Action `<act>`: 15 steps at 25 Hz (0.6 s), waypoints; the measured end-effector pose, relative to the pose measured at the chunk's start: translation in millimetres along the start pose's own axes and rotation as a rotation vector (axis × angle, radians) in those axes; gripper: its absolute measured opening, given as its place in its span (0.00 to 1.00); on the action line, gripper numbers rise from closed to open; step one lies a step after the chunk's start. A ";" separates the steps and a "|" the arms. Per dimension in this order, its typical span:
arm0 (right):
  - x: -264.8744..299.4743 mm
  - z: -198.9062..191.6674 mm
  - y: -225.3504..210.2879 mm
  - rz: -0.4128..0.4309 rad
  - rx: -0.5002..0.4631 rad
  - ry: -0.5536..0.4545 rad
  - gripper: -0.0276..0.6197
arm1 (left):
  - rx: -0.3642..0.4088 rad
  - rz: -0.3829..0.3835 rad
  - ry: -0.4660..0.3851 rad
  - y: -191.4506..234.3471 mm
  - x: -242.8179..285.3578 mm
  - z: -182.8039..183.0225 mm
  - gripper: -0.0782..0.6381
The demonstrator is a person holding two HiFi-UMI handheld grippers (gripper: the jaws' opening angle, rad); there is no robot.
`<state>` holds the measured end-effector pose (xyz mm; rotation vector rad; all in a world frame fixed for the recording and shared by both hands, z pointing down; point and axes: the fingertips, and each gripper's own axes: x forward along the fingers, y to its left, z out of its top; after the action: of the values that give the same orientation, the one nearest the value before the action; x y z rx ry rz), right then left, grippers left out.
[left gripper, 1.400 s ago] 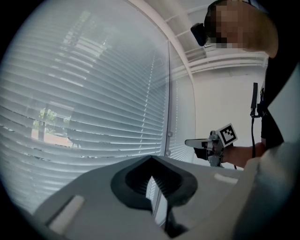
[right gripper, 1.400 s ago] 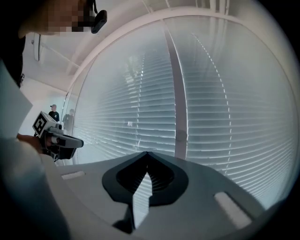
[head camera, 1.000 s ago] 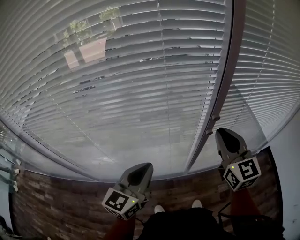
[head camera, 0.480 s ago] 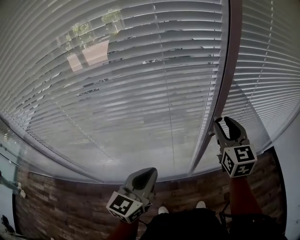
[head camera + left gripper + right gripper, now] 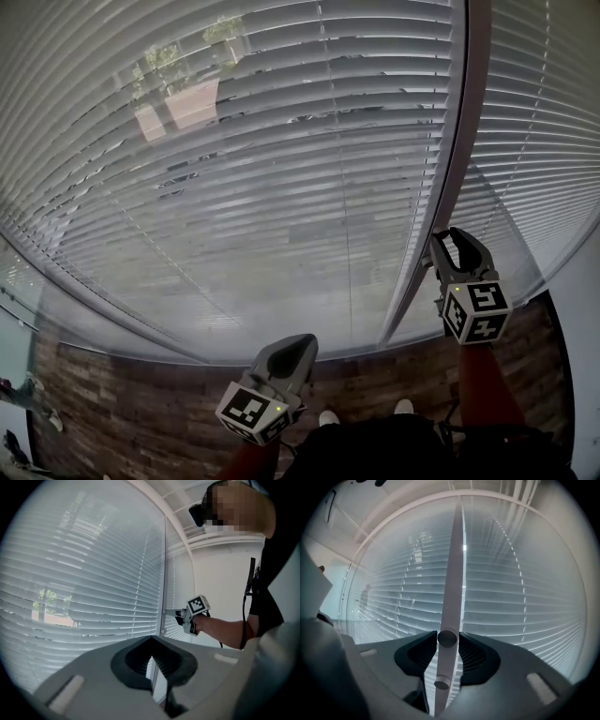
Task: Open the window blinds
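Straddled the upper knob (image 5: 447, 638) on the frame (image 5: 448, 169) between the blinds (image 5: 281, 187), right gripper (image 5: 459, 246) fingers wide, just narrowing, not pressing; left gripper (image 5: 296, 345) fingers together, idle; risked slipping off that round knob if closed off-centre.

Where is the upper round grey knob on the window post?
In the right gripper view, low centre, the upper round grey knob sits on the vertical grey post between the two white slatted blinds.
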<state>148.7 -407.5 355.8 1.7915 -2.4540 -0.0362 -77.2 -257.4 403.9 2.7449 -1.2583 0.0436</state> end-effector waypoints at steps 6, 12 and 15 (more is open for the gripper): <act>1.7 -0.7 0.5 0.002 0.001 0.007 0.28 | 0.010 0.010 0.004 -0.7 -2.1 2.7 0.11; 1.7 -0.5 0.9 0.001 -0.005 0.011 0.27 | 0.004 0.007 -0.003 -1.9 -3.5 -2.1 0.11; 0.6 -0.3 1.1 0.001 -0.010 0.012 0.27 | 0.002 0.010 -0.004 -4.4 -3.7 4.5 0.11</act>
<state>147.5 -407.7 356.2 1.7810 -2.4421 -0.0369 -76.4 -252.3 398.8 2.7426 -1.2733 0.0399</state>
